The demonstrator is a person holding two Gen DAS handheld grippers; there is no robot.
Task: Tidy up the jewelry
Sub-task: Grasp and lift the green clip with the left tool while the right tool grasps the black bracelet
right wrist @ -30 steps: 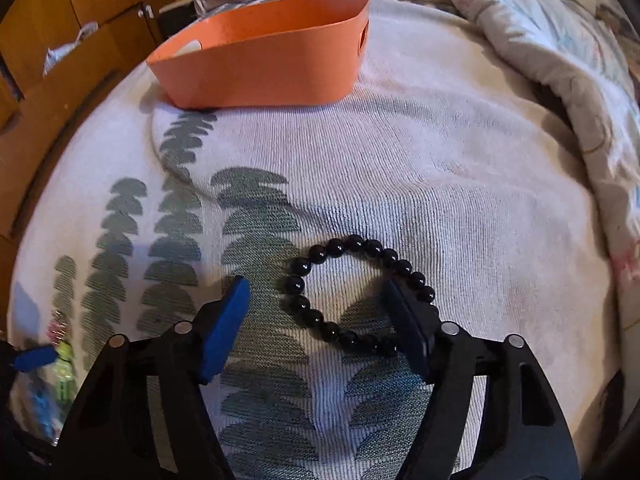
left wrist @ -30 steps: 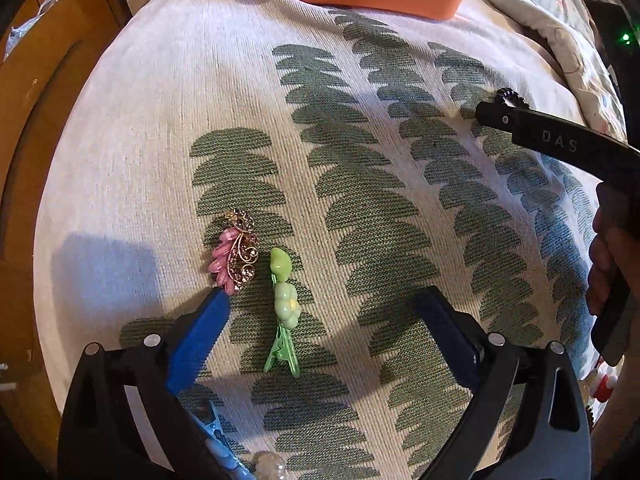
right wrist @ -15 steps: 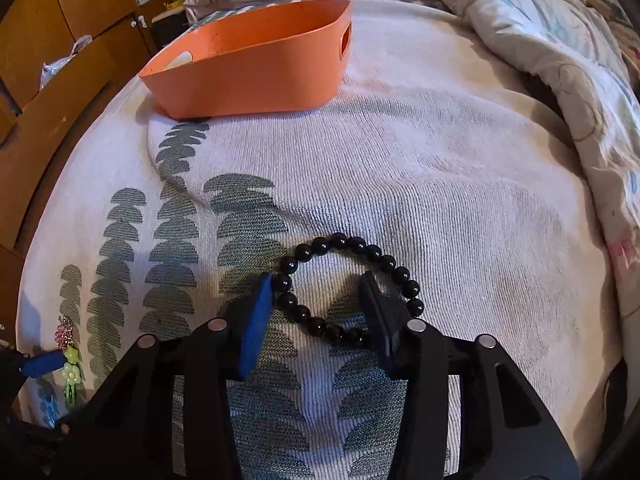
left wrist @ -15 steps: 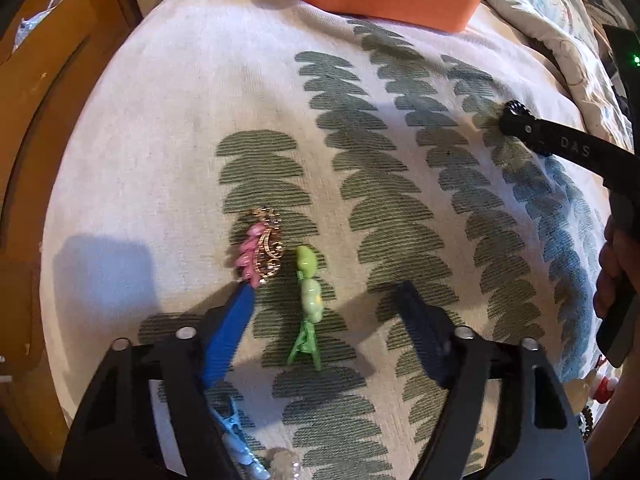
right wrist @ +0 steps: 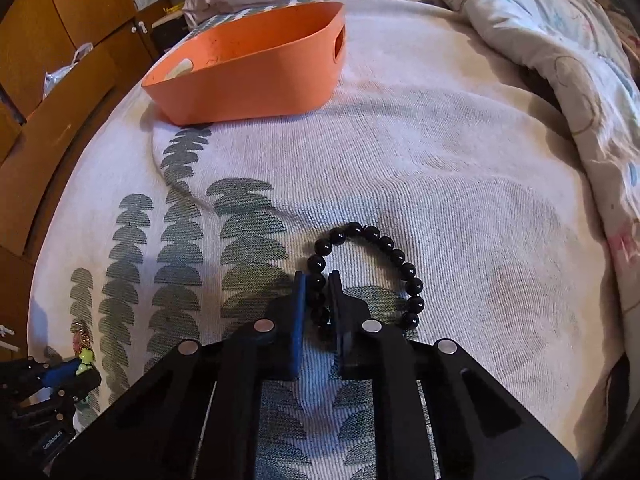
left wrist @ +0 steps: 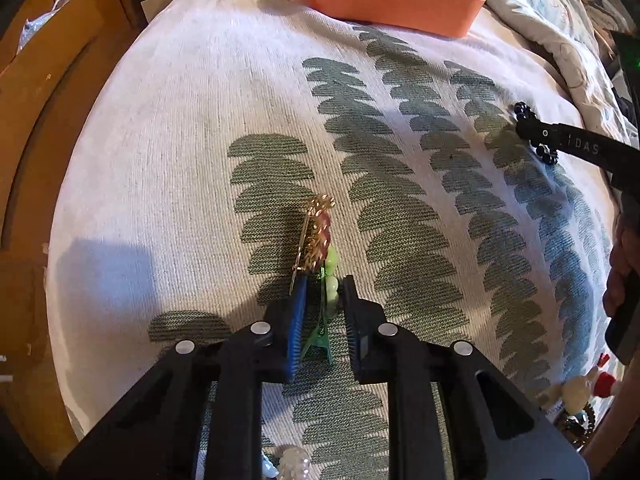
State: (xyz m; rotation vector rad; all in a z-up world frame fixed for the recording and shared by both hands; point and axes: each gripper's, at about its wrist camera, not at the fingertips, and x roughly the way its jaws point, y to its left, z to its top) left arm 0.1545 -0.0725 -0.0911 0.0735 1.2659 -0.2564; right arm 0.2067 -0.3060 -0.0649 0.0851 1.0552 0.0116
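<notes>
On the leaf-patterned cover, my left gripper points steeply down, its jaws closing on a green flower hair clip. A gold and pink brooch stands tipped on its edge, squeezed between the clip and the left blue pad. My right gripper is shut on the near-left part of a black bead bracelet, whose loop lies on the cover beyond the fingertips. An orange basket stands at the far end of the cover; little of its inside shows.
A rumpled quilt lies along the right side. Wooden cabinets border the left. More bead jewelry lies at the lower right, and clear beads sit under the left gripper. A hand holds the right gripper's handle.
Both grippers' jaws have drawn together: the left around the green clip, tipping the brooch onto its edge, the right onto the bracelet's beads. Neither hand has shifted much.
</notes>
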